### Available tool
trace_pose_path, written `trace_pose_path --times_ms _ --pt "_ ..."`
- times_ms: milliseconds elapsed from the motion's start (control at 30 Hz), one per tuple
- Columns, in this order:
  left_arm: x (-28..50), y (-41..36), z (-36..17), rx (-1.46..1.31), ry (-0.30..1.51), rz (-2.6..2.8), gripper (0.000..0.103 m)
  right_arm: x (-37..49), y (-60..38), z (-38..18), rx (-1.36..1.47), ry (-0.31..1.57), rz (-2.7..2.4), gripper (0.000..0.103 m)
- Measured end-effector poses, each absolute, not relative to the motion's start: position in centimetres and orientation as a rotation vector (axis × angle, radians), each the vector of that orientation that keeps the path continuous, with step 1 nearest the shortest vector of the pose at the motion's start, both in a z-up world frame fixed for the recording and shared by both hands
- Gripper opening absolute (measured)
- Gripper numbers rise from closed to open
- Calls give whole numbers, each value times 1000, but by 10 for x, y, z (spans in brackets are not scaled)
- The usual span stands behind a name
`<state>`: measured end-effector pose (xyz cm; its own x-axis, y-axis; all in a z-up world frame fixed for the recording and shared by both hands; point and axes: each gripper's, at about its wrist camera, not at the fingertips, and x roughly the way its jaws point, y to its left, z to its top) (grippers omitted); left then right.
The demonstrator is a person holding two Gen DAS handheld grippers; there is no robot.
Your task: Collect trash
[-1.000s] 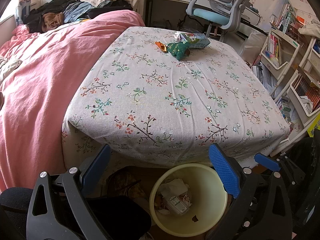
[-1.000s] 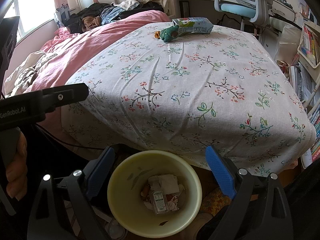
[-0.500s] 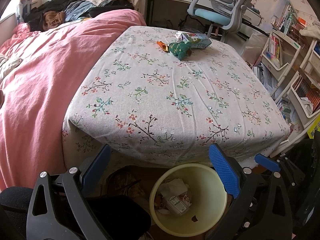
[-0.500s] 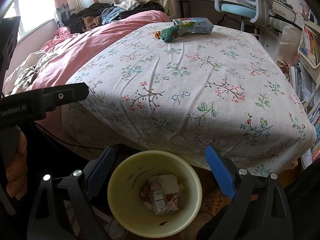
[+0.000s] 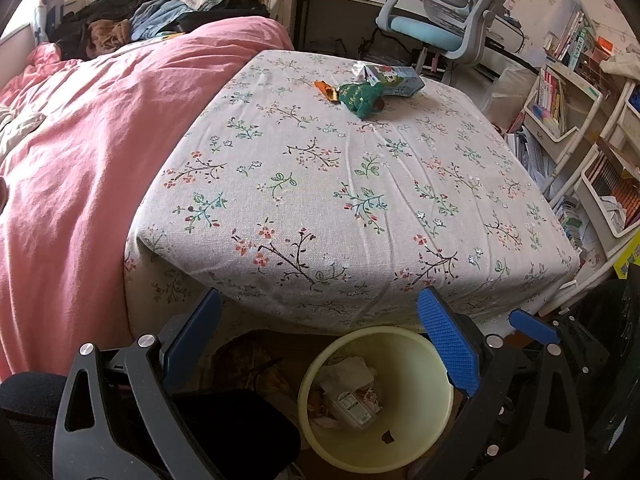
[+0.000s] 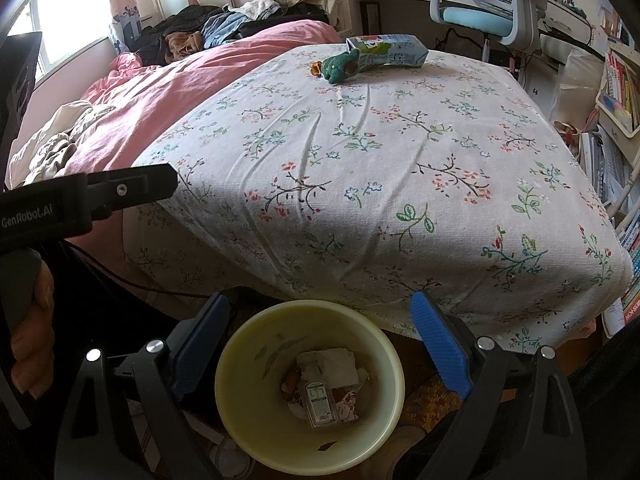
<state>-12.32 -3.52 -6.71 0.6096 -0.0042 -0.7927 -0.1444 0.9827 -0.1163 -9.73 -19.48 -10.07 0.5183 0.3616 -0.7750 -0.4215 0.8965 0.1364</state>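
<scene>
Both tongs (image 5: 320, 336) (image 6: 320, 336) gape empty above the bin (image 6: 384, 408); the far carton (image 6: 394, 54) lies crosswise.

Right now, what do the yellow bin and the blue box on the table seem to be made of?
The yellow bin looks like moulded plastic with a smooth, slightly glossy wall and a thin, even rim. The blue box looks like printed carton, probably coated: it has folded edges, a dented side and a faint sheen.

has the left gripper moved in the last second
Barely: the left gripper shows only a slight shift, and the yellow bin sits at the same spot between its open fingers, below the table edge.
</scene>
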Motion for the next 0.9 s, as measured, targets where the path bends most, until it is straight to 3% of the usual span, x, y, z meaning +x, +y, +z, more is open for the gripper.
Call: trace_pose_path --times_ms 900 --pt "-123 -35 -68 -178 914 82 95 -99 -193 -101 -74 913 472 89"
